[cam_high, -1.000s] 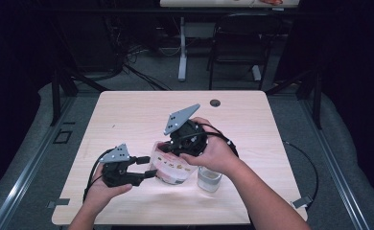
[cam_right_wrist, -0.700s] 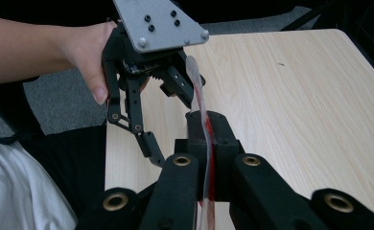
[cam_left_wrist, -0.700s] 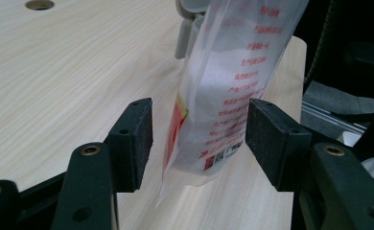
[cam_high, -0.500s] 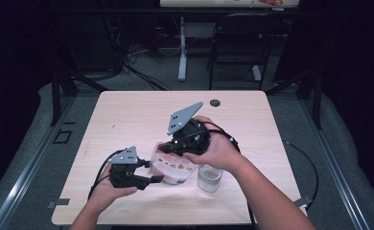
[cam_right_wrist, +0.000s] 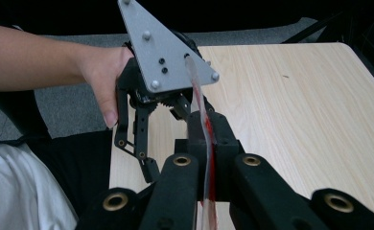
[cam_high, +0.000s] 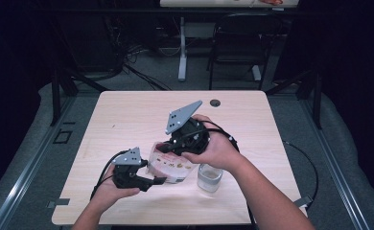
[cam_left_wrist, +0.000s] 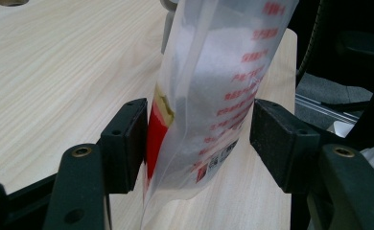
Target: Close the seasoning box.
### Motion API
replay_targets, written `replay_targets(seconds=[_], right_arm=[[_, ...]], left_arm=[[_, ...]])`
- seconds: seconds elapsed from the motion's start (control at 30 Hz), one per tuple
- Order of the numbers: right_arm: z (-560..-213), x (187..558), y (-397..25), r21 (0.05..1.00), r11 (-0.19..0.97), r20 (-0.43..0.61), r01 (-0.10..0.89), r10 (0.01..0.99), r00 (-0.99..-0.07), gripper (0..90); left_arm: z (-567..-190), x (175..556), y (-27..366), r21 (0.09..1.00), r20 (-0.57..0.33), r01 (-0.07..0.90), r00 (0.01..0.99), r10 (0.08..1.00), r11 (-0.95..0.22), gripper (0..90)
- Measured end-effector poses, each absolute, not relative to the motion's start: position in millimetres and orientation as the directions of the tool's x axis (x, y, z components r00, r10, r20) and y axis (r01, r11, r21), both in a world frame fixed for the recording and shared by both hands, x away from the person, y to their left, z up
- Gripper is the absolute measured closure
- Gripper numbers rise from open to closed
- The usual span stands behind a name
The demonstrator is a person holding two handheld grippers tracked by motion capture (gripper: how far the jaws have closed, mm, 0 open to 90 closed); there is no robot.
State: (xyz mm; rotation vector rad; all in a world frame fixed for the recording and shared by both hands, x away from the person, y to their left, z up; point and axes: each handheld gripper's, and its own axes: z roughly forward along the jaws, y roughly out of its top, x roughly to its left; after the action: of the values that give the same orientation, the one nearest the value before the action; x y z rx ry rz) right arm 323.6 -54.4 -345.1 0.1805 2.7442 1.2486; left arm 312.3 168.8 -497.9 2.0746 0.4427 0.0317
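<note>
**Pouch Held Between Two Claws**

While the plastic pouch (cam_high: 168, 165) is held above the tabletop (cam_high: 127, 120), its edge is clamped by the right claw (cam_right_wrist: 208, 158). The left claw (cam_left_wrist: 197, 143) is set apart around it, near a small jar (cam_high: 209, 176).

High view: fixed above the near edge, facing forward and down, far enough to take in the whole surface (cam_high: 127, 115), both hands, floor and chair legs toward 12 o'clock.

Left gripper view: mounted on the left claw (cam_high: 157, 180), looking along its jaws, very close on the bag (cam_left_wrist: 214, 96); surface stretching toward 10 o'clock, its far edge at 2 o'clock.

Right gripper view: mounted on the right claw (cam_right_wrist: 209, 163), looking along its jaws, close; left claw seen toward 11 o'clock, surface toward 2 o'clock.

Shared by all three: bag and wooden surface. Shared by high and right gripper views: left claw and its hand (cam_right_wrist: 106, 72).
</note>
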Motion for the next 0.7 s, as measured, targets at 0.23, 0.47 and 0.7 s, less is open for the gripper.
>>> replay_targets(seconds=[0.23,0.47,0.7], right_arm=[[-344,323,-52,0.755,0.653,-0.067,0.053,0.157,-0.985,90.0],[-343,322,-55,0.757,0.651,-0.068,0.056,0.164,-0.984,90.0],[-343,321,-56,0.762,0.645,-0.069,0.059,0.170,-0.983,90.0]], left_arm=[[-505,312,164,0.830,-0.162,0.302,0.935,0.315,-0.469,38.4],[-508,311,164,0.842,-0.156,0.289,0.939,0.308,-0.455,40.2],[-509,310,165,0.849,-0.142,0.275,0.941,0.306,-0.451,43.6]])
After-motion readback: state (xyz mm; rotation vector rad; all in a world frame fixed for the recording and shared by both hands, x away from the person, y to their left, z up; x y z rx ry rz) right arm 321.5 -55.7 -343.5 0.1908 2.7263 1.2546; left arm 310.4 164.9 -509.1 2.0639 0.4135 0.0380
